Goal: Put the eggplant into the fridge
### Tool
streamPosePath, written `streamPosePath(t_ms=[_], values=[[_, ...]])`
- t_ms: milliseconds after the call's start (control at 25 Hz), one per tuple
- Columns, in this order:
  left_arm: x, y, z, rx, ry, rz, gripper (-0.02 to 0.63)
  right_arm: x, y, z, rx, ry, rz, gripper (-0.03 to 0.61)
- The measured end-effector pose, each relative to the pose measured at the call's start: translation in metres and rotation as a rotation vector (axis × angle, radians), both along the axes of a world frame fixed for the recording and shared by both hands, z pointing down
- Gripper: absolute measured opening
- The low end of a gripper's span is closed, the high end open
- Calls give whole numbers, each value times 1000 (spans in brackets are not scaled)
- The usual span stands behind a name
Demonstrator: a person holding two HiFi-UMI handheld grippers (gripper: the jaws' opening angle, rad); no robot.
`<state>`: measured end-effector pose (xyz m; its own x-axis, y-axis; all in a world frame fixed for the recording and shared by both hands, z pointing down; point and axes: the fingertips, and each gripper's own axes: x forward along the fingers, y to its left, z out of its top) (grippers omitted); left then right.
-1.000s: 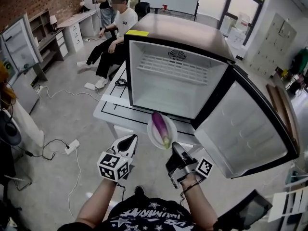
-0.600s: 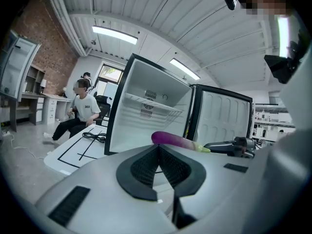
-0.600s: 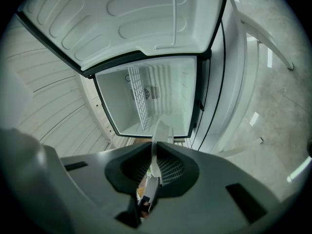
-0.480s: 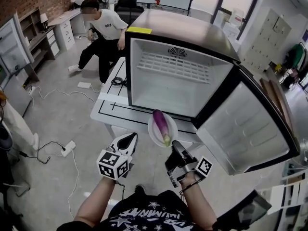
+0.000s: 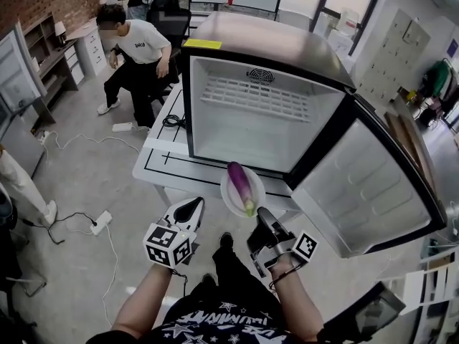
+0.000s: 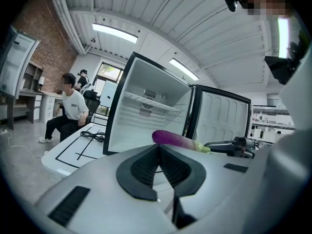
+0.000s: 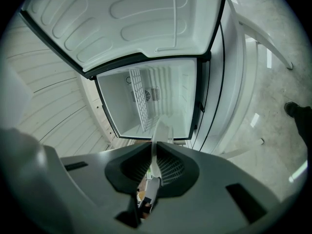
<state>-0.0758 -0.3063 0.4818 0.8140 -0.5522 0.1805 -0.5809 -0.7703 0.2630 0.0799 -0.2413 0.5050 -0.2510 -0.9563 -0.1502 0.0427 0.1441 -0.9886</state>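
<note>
A purple eggplant (image 5: 239, 182) with a green stem lies on a small white plate (image 5: 228, 198), held in the air just in front of the table. My right gripper (image 5: 259, 214) is shut on the plate's near rim; in the right gripper view the plate (image 7: 157, 133) shows edge-on between the jaws of that gripper (image 7: 153, 155). My left gripper (image 5: 191, 209) hangs to the left of the plate, shut and empty. In the left gripper view this gripper (image 6: 158, 149) sits below the eggplant (image 6: 176, 140). The fridge (image 5: 258, 124) stands open, its white interior empty apart from a wire shelf.
The fridge door (image 5: 366, 188) swings out to the right, beside my right arm. The fridge rests on a white table (image 5: 161, 160) with black lines. A person (image 5: 133, 56) sits at the back left. Cables and a power strip (image 5: 102, 219) lie on the floor.
Both grippers and the plate with the eggplant stay almost still. The view has shifted slightly, the seated person has moved left, and a shoe now shows on the floor below the grippers.
</note>
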Motion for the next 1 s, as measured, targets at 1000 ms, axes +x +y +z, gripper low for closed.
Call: streamPosePath(t_ms=[1000], values=[[18,-70,0,16,-20,-46,9,13,-85,8,11,-20,-63,26]])
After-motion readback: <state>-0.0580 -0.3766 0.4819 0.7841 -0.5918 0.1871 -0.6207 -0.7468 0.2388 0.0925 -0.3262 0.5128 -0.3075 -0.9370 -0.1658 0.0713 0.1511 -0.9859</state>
